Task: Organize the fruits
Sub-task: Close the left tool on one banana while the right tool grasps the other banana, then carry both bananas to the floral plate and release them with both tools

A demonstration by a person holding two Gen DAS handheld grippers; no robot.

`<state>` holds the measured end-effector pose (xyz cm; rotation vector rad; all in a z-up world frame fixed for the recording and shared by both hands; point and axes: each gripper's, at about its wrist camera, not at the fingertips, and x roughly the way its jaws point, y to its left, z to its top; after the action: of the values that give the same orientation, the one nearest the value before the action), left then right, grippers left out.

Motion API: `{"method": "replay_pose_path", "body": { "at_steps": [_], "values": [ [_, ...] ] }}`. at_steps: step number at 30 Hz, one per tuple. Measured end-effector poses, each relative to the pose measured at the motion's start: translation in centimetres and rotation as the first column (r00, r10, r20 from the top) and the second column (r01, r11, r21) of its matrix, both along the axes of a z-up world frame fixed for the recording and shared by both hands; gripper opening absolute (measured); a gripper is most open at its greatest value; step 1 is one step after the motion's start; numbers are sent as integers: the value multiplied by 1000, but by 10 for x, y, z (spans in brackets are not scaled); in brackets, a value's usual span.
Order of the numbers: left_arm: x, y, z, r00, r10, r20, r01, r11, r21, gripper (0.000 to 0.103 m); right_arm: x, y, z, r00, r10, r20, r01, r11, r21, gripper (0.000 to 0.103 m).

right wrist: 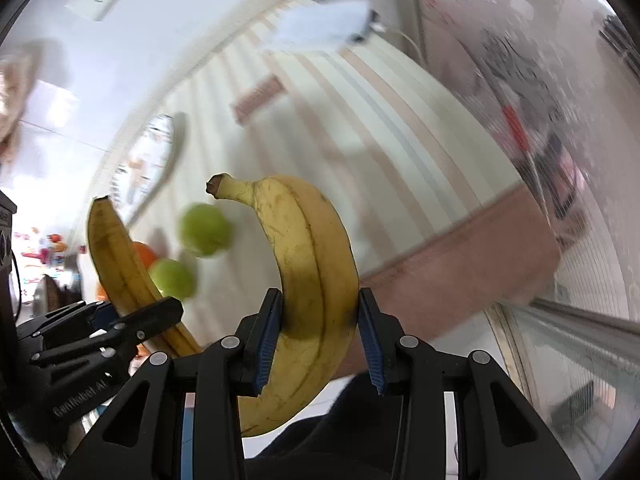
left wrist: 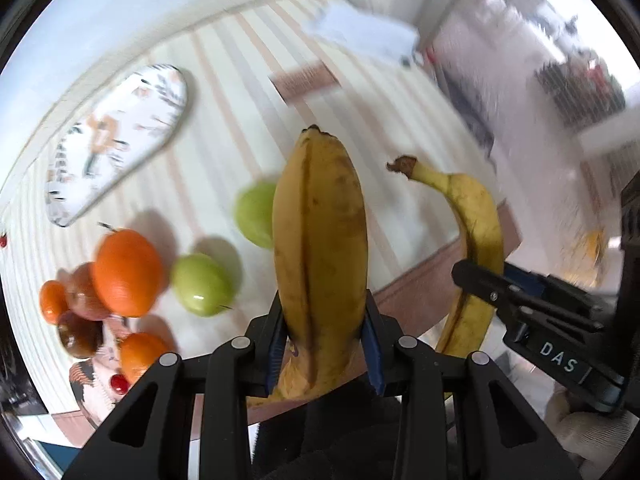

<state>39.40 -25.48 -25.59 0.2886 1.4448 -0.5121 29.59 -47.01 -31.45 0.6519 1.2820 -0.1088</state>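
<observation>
My left gripper (left wrist: 326, 344) is shut on a yellow banana (left wrist: 320, 240) and holds it above the striped table. My right gripper (right wrist: 320, 336) is shut on a second banana (right wrist: 308, 264); it also shows at the right of the left wrist view (left wrist: 476, 240). Two green apples (left wrist: 202, 284) (left wrist: 256, 214) lie on the cloth. To the left sit oranges (left wrist: 128, 272), a small orange (left wrist: 54, 300), a reddish fruit (left wrist: 82, 294), a dark fruit (left wrist: 78, 334) and another orange (left wrist: 140, 354). An oval patterned plate (left wrist: 116, 136) lies at the back left, bare.
A striped tablecloth (left wrist: 280, 60) covers the table, with a brown border (left wrist: 420, 280) at its near edge. A white cloth or paper (left wrist: 360, 32) lies at the far end. A white wall runs behind the table. The view is motion-blurred.
</observation>
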Motion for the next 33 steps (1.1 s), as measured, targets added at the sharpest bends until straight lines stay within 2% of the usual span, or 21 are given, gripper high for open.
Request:
{"method": "replay_pose_path", "body": {
  "at_steps": [3,5,10,17,21,28,33],
  "values": [
    [24,18,36,998,53,20,-52,998,-42,31,26,14,26,998,33,52,-34,999,16,40],
    [48,41,50,995,96,29,-94,994,-61,31,45,29,39,996,51,75,-53,998,23,40],
    [102,91,47,979,196,55,-193,980,-51,31,107,77,55,989,83,126,-85,996,10,39],
    [189,159,10,941,333,-69,-336,941,-44,31,196,140,27,993,78,91,-85,993,77,35],
    [226,178,-7,922,374,-100,-379,925,-36,31,236,162,9,992,107,74,-109,993,34,34],
    [269,186,-35,902,398,-168,-409,912,-37,31,269,186,-7,984,178,31,-180,981,72,34],
    [287,189,-57,886,406,-224,-420,907,-19,31,287,185,-24,975,223,-18,-217,962,169,34]
  ]
}}
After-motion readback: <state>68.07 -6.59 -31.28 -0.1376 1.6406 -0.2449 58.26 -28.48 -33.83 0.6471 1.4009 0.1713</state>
